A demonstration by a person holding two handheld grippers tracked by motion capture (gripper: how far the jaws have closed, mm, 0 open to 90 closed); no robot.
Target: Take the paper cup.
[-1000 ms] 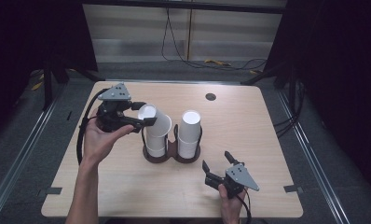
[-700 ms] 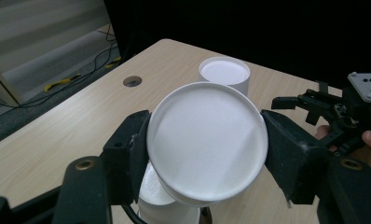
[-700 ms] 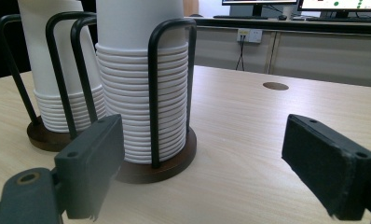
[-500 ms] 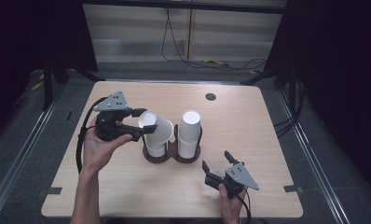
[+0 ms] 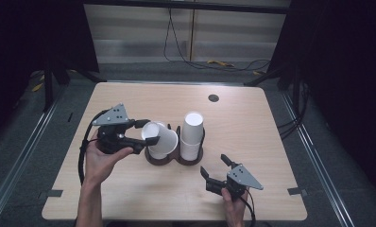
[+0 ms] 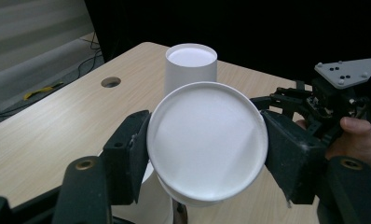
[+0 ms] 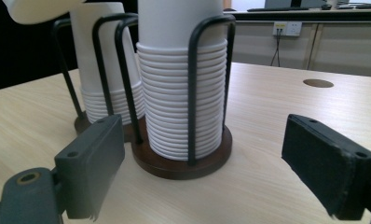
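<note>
Colours on the table
White paper cup; white cup stacks; black wire holder, dark brown base; light wood-grain table; black grippers.

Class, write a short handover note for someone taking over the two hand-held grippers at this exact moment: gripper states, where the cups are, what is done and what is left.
Left gripper: shut on the top white paper cup, jaws on either side near its rim, cup tilted and lifted partly off the left stack of white cups.
Right gripper: open, holding nothing, low over the light wooden table just in front of the holder.
Dark two-ring wire cup holder: mid-table, with the right stack of white cups untouched.
Done: one cup gripped and tipped free.
Left: probably pull it clear and set it down.
</note>
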